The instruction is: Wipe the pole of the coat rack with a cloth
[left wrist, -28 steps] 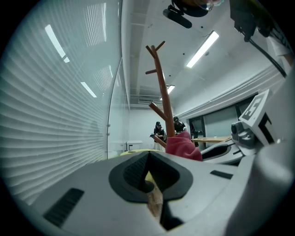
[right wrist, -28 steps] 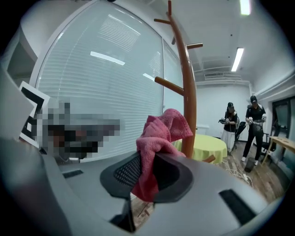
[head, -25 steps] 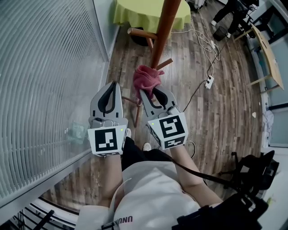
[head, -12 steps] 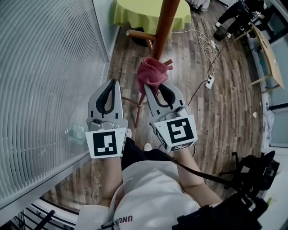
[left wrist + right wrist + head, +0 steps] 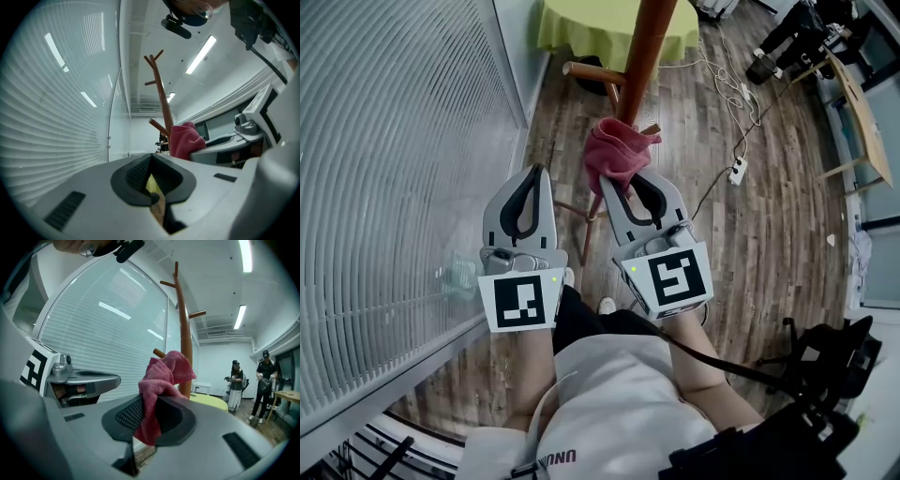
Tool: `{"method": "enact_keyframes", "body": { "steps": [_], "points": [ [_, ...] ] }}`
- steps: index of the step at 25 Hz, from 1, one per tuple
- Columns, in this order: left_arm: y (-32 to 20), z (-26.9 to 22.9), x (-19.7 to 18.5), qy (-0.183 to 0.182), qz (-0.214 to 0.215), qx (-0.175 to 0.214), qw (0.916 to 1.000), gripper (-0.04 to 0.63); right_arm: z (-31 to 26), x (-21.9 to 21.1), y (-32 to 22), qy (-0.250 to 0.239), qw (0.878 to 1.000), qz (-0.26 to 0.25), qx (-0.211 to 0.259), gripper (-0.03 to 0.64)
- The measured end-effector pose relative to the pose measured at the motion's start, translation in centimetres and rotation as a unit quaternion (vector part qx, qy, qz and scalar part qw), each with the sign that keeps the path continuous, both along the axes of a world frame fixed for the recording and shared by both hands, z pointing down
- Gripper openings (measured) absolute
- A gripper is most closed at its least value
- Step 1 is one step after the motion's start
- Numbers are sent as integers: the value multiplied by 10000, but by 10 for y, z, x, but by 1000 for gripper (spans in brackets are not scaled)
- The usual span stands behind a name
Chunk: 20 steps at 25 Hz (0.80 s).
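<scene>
Beside the slatted blind [image 5: 384, 169] that closes off the whole left side, the coat rack pole [image 5: 645, 52] rises from the wooden floor [image 5: 769, 234]. A green table [image 5: 591, 28] stands just behind its foot. Open floor lies to the right, crossed by cables and a power strip [image 5: 736, 172], with a desk edge [image 5: 862, 112] farther off.

The right gripper [image 5: 623, 185] is clamped on a pink cloth [image 5: 619, 150]. The bunched cloth sits against the pole just below a short peg [image 5: 649, 129]. The left gripper [image 5: 536, 176] is held alongside, between the blind and the pole, its jaws pressed together on nothing.

The right gripper view shows what the head view cannot — the cloth [image 5: 161, 376] pinched between the dark pads and hanging below them, the pole [image 5: 183, 329] running up to its branching pegs, and two people [image 5: 234, 385] standing across the room. The left gripper view shows the cloth [image 5: 185, 138] from the other side, against the pole [image 5: 161, 98] — and its own closed jaw tips.
</scene>
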<state>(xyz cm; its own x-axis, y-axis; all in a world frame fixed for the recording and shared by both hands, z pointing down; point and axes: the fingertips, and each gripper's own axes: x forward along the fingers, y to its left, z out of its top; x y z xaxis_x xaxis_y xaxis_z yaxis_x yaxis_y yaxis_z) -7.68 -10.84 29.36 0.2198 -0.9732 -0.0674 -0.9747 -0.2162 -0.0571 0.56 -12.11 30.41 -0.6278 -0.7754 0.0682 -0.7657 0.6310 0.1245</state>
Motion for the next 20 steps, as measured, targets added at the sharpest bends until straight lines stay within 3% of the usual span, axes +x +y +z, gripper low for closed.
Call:
{"method": "enact_keyframes", "body": {
  "steps": [4, 20],
  "points": [
    [0, 1, 0, -6, 1, -4, 10000, 12, 4, -2, 3, 161, 9999, -35, 0, 72],
    [0, 5, -1, 2, 3, -37, 10000, 12, -2, -6, 2, -7, 9998, -86, 195, 72]
  ]
}}
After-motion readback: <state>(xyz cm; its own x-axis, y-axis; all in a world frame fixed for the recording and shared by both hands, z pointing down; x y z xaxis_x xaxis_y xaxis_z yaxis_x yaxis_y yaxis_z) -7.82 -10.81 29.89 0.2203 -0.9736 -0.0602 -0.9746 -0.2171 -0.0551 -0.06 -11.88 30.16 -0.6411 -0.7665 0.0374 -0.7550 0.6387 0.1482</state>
